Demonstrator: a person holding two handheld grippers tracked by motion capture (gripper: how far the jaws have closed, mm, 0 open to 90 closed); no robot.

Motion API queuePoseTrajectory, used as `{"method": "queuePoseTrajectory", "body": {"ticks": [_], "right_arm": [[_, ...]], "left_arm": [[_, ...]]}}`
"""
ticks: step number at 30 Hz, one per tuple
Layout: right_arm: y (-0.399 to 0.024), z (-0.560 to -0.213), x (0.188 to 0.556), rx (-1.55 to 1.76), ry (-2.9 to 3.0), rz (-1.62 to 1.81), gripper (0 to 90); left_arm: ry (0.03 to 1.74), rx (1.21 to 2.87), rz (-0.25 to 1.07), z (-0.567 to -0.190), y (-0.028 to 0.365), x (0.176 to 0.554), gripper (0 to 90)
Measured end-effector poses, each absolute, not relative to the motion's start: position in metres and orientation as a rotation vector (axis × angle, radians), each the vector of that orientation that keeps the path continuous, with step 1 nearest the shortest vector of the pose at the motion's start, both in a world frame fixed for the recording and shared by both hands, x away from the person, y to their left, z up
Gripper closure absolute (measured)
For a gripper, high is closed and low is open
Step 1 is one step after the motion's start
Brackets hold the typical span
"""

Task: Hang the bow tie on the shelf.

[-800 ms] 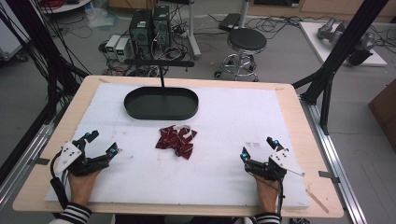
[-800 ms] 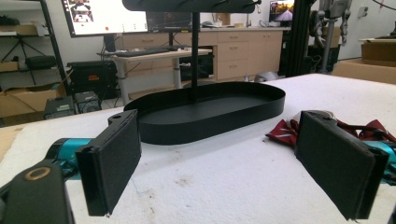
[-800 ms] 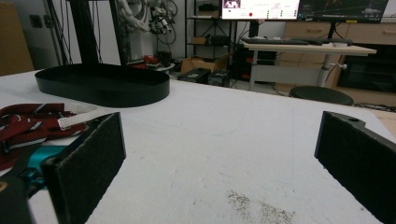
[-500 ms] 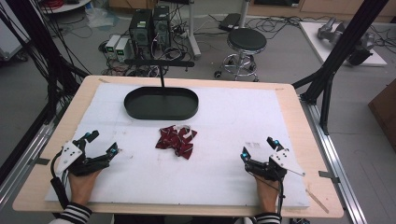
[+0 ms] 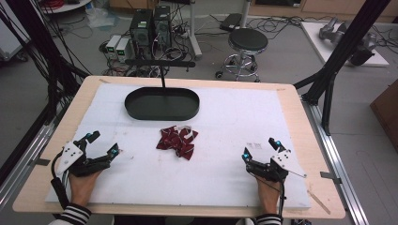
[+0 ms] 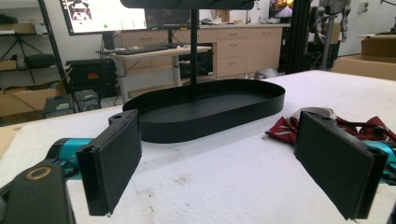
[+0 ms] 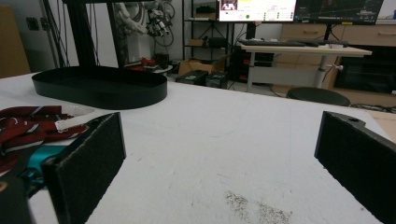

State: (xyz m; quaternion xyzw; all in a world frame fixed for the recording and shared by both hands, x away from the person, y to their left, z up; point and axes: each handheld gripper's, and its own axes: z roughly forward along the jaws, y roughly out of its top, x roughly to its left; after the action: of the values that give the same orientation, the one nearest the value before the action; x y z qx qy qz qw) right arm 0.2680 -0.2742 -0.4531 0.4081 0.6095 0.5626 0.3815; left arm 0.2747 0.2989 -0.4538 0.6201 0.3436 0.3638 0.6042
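Crumpled dark-red patterned cloth [image 5: 177,142]: lies mid-counter, just before the black oval metal tray [image 5: 162,104], untouched. Left claw [image 5: 102,144] and right claw [image 5: 259,149]: both spread, empty, well apart from it. Pickup and placing apparently all remain.

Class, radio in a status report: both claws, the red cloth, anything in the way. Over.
Left claw open, empty. Right claw open, empty. Red cloth crumpled mid-table, untouched, between the claws, near side of black tray. Path clear.
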Motion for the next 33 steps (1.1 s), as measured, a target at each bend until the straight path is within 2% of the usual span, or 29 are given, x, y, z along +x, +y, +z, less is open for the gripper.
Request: {"method": "queuePoseTrajectory", "body": {"ticks": [10,19,33], "right_arm": [[-0.274,-0.453,0.268,1.044,1.559,1.433,0.8],[-0.274,-0.453,0.268,1.047,1.562,1.432,0.8],[-0.273,-0.453,0.268,1.048,1.564,1.433,0.8]], "left_arm": [[0.788,1.462,0.818,-0.446,0.296,0.278,14.4],[0.744,1.518,0.790,-0.415,0.286,0.292,14.4],[0.709,1.735,0.692,-0.386,0.246,0.332,14.7]]}}
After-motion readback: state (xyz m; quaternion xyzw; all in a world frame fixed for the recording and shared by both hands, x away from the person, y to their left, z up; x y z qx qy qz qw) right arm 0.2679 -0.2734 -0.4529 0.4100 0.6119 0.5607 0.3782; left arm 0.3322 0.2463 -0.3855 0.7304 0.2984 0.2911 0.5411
